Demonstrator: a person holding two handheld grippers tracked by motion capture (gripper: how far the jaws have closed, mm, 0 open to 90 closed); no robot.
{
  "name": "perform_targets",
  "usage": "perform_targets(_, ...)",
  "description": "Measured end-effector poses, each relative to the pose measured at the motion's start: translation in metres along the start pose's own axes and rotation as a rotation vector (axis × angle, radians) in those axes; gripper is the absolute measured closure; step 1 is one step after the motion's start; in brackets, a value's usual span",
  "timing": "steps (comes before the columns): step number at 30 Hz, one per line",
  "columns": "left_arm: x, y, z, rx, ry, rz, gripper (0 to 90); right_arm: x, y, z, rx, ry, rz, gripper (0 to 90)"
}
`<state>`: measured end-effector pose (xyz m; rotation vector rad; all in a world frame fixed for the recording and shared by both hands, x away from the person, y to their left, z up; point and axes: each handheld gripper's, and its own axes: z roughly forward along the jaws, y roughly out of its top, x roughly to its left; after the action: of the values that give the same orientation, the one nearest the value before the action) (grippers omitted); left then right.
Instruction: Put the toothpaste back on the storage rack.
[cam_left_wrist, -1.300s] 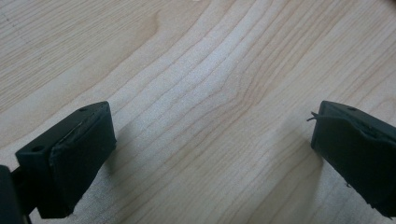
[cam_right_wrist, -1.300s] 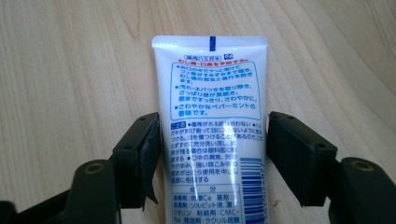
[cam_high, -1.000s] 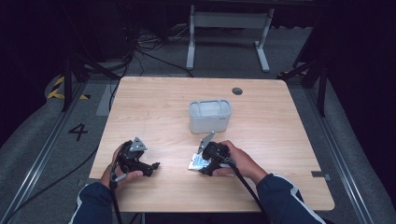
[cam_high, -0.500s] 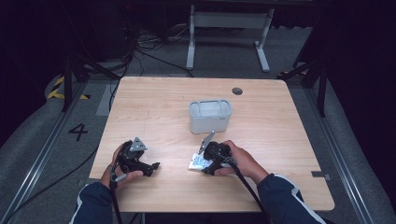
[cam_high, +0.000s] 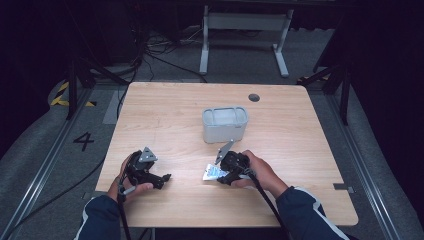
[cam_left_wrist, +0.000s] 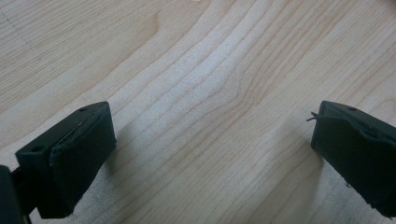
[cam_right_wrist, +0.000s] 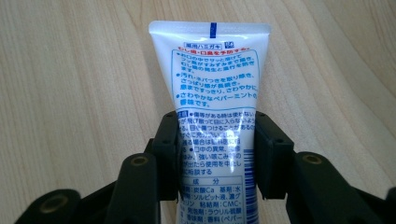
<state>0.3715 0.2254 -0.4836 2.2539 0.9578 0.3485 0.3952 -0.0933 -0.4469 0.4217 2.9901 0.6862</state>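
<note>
Right gripper (cam_right_wrist: 217, 154) jaws just closing, clenched on white printed toothpaste tube (cam_right_wrist: 212, 79) flat on wooden table (cam_high: 170, 115), likely for transfer into grey plastic bin (cam_high: 225, 124) at 12 o'clock. Left gripper (cam_left_wrist: 205, 154) released, idle, 9 o'clock of tube.

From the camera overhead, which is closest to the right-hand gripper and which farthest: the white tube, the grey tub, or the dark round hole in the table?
1. White tube: between the right gripper's jaws.
2. Grey tub: mid-table, just beyond.
3. Dark round hole: near the far edge.
</note>
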Motion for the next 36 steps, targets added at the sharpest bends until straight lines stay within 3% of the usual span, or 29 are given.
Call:
perform_targets(12, 0.000, 0.000, 0.000, 0.001, 0.000, 0.001, 0.2, -0.002, -0.008, -0.013, -0.045, 0.012, 0.006, 64.8)
perform_targets(23, 0.000, 0.000, 0.000, 0.000, 0.000, 0.000, 0.2, -0.006, -0.016, -0.046, -0.168, -0.020, 0.037, 65.3)
perform_targets(27, 0.000, 0.000, 0.000, 0.000, 0.000, 0.000, 0.2, -0.009, -0.021, -0.066, -0.253, -0.038, 0.048, 65.4)
perform_targets(36, 0.000, 0.000, 0.000, 0.000, 0.001, 0.000, 0.2, -0.013, -0.031, -0.091, -0.328, -0.066, 0.068, 65.5)
